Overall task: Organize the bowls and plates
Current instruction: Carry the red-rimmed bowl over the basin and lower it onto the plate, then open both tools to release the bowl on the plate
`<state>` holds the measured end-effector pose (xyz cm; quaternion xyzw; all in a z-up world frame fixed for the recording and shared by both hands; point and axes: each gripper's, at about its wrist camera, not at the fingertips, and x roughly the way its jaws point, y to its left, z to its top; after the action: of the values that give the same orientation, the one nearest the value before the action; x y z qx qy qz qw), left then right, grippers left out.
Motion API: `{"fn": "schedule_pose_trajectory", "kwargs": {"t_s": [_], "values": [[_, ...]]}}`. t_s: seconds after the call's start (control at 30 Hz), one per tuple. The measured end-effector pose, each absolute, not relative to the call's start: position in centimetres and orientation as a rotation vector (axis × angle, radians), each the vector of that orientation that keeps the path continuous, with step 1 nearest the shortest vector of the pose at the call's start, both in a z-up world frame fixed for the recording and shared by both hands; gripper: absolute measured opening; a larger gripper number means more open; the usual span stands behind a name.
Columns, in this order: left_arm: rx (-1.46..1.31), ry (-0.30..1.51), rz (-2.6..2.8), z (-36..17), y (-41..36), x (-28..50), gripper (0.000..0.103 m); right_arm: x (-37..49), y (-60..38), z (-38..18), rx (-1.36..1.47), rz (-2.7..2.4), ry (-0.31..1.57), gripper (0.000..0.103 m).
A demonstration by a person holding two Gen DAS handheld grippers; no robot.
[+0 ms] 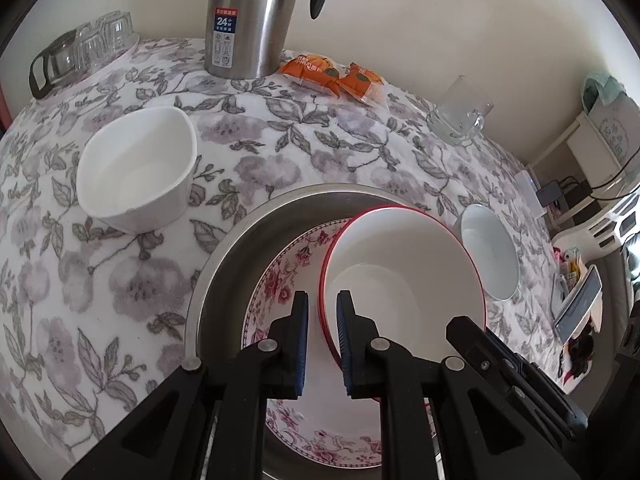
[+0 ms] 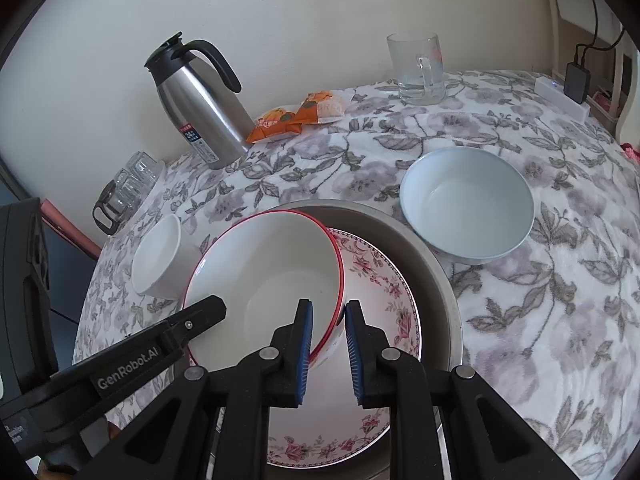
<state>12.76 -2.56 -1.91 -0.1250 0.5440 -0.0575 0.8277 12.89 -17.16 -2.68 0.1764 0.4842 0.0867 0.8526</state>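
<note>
A red-rimmed white bowl (image 1: pixel 404 280) (image 2: pixel 272 276) is held over a floral plate (image 1: pixel 280 280) (image 2: pixel 384 292) that lies in a steel pan (image 1: pixel 248 232) (image 2: pixel 436 272). My left gripper (image 1: pixel 322 300) is shut on the bowl's left rim. My right gripper (image 2: pixel 329 307) is shut on its right rim. A squarish white bowl (image 1: pixel 136 168) (image 2: pixel 160 256) stands on the table to the left. A pale blue bowl (image 1: pixel 490 250) (image 2: pixel 468 204) stands to the right of the pan.
A steel thermos jug (image 1: pixel 250 16) (image 2: pixel 200 108), orange snack packets (image 1: pixel 336 76) (image 2: pixel 300 116) and a glass mug (image 1: pixel 464 112) (image 2: pixel 420 68) stand at the back by the wall. Upturned glasses (image 1: pixel 92 48) (image 2: pixel 128 184) sit far left. A floral tablecloth (image 1: pixel 120 300) (image 2: pixel 540 300) covers the table.
</note>
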Motion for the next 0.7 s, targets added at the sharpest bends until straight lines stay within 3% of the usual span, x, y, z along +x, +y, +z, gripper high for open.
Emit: {"fn": "schedule_pose_trajectory", "kwargs": {"t_s": [0.7], "values": [[-0.323, 1.055, -0.035, 0.9, -0.1, 11.9, 0.025, 12.2, -18.8, -0.4, 0.385, 0.136, 0.953, 0.021]]}}
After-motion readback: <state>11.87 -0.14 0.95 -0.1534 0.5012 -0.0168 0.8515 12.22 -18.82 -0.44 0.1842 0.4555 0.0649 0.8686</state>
